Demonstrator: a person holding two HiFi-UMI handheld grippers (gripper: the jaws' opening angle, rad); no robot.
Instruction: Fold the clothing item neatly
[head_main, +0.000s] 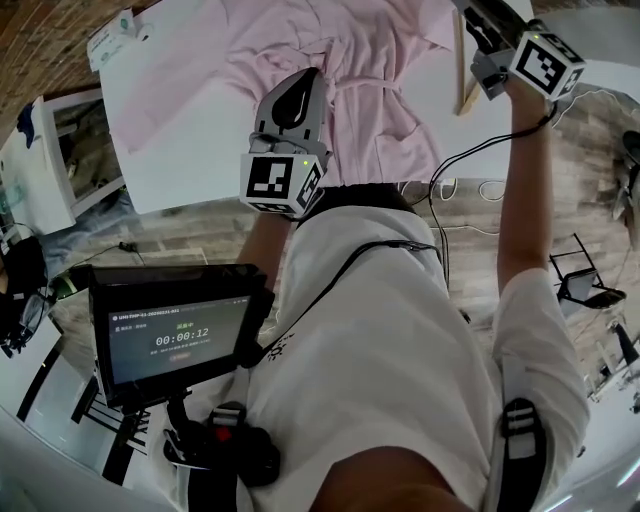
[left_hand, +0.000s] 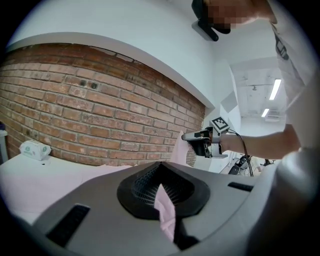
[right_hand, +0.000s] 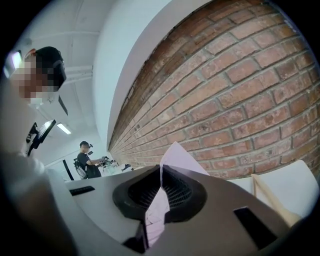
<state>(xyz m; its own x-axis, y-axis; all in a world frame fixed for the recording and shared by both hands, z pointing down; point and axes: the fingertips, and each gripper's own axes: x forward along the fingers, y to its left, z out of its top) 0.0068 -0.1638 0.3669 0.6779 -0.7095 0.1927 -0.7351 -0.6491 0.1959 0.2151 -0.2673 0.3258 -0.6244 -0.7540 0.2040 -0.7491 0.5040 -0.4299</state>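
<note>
Pale pink cotton garment (head_main: 350, 60) lies spread over the white rectangular table (head_main: 190, 140), rumpled in the middle, w/ a brown brick wall (left_hand: 100, 115) behind the table.

L gripper (left_hand: 160, 172): jaws together, clamped on a fold of the pink cloth, which shows as a thin strip pinched btwn the black ribbed pads. In the head view it sits at the garment's near edge, just over the table's front.

R gripper (right_hand: 161, 172): jaws nearly together, clamped on pink cloth too. A pointed flap of it stands up past the tips against the brick. In the head view this gripper is up at the top right, beyond the garment's right side and well apart from the L one. In the L gripper view pink cloth hangs beside it, clear of the tabletop.

Other bits: a light wooden slat (head_main: 462, 60) lies on the table's right part, near the R gripper. A small white tissue pack (head_main: 115, 35) sits at the far left corner. A black tablet screen w/ a timer readout (head_main: 175, 335) is mounted at the person's waist (digits small, not worth reading off). A 2nd person (right_hand: 87, 160) stands far back in the room.
</note>
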